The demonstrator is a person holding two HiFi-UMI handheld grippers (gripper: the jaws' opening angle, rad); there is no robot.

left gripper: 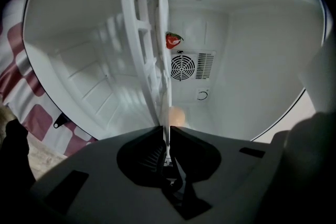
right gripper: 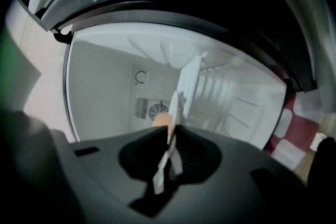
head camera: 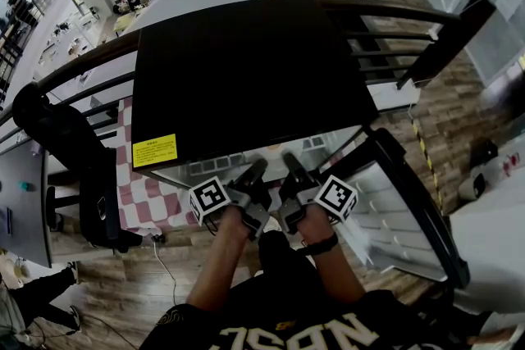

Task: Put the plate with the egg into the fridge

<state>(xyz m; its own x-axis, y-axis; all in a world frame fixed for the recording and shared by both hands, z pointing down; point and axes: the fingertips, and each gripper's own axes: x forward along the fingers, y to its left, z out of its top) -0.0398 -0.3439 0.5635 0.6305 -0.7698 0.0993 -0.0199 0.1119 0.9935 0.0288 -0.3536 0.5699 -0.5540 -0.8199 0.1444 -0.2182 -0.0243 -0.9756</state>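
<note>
both the left gripper (left gripper: 167, 136) and the right gripper (right gripper: 169, 136) are pinching the near rim of the plate (left gripper: 164, 50), which is reaching straight ahead into the fridge (left gripper: 252, 60), its egg (left gripper: 177, 116) sitting just beyond them and the shelf (left gripper: 137, 34) lying close beneath.

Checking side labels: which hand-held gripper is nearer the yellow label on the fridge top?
Left. The left hand-held gripper sits right of the label; the right hand-held gripper lies farther right, beyond the left.

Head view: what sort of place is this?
Probably an open office or lab hall, not a home kitchen: a small fridge on a wood floor, a railing, a desk.
</note>
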